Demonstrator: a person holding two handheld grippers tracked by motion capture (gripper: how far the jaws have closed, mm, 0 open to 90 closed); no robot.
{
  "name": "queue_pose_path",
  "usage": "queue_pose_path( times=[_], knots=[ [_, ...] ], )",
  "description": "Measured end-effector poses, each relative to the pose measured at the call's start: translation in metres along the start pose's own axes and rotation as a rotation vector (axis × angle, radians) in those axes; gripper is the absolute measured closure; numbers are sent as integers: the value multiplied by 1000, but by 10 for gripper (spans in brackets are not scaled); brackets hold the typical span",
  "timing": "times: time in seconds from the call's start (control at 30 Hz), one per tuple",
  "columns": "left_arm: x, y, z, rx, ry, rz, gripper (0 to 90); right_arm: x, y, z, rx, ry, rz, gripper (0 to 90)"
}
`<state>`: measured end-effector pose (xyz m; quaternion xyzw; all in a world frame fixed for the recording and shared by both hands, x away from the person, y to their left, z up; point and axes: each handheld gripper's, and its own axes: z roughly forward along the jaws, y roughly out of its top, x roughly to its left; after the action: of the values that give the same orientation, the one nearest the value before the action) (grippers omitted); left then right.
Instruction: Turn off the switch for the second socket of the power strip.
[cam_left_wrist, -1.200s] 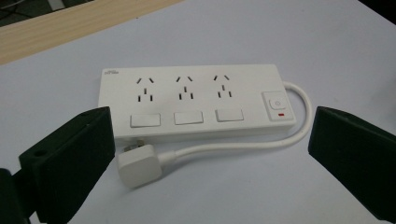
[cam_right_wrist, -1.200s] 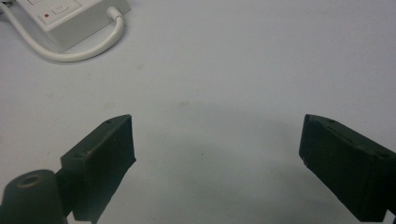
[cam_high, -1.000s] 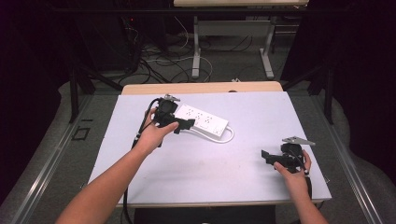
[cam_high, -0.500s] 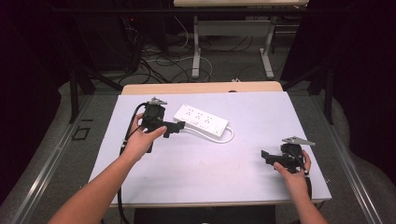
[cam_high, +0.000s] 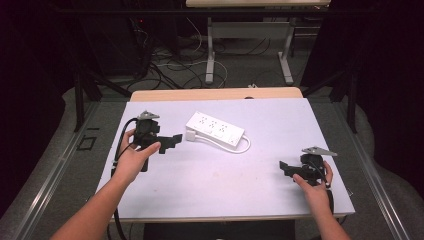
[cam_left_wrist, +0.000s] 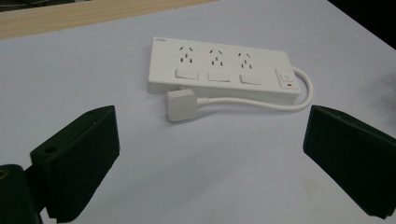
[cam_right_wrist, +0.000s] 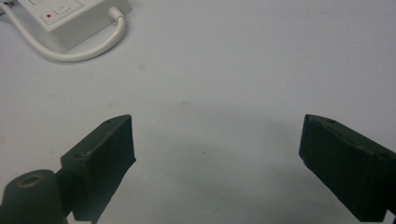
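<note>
At twelve o'clock from your left hand-held gripper (cam_left_wrist: 205, 154), jaws wide and empty, lies the power strip (cam_left_wrist: 219, 70); your right hand-held gripper (cam_high: 286, 169) is wide too. Likely next: approach its plug (cam_left_wrist: 182, 105).

— What lies on the white desk (cam_high: 210, 190)?
— A white power strip (cam_high: 215, 129) with three sockets, toward the far middle, its plug (cam_left_wrist: 182, 105) lying just beside its near-left end and its cord (cam_left_wrist: 261, 105) looping round the right end.
— And past the desk?
— A wooden edge (cam_high: 215, 94), then grey floor (cam_high: 250, 75) with tangled cables (cam_high: 170, 70) and another table's white legs (cam_high: 285, 55).
</note>
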<state>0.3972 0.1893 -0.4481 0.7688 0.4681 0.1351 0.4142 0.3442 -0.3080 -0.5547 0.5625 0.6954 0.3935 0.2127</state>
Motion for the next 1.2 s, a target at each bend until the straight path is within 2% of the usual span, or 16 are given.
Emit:
queue_pose_path(
  times=[0.33, 0.67, 0.87, 0.9, 1.2],
  knots=[
    [22, -24, -26, -37, 46, -75, 42, 1, 0, 0, 3, 0, 3, 98],
    [39, -50, -40, -68, 95, -127, 45, 2, 0, 0, 2, -1, -5, 98],
    [47, -64, -43, -88, 124, -159, 47, 2, 0, 0, 4, -1, 0, 97],
    [48, -66, -44, -77, 124, -162, 48, 2, 0, 0, 4, -1, -3, 98],
    [57, -89, -41, -89, 157, -200, 48, 2, 0, 0, 3, -1, -3, 98]
  ],
)
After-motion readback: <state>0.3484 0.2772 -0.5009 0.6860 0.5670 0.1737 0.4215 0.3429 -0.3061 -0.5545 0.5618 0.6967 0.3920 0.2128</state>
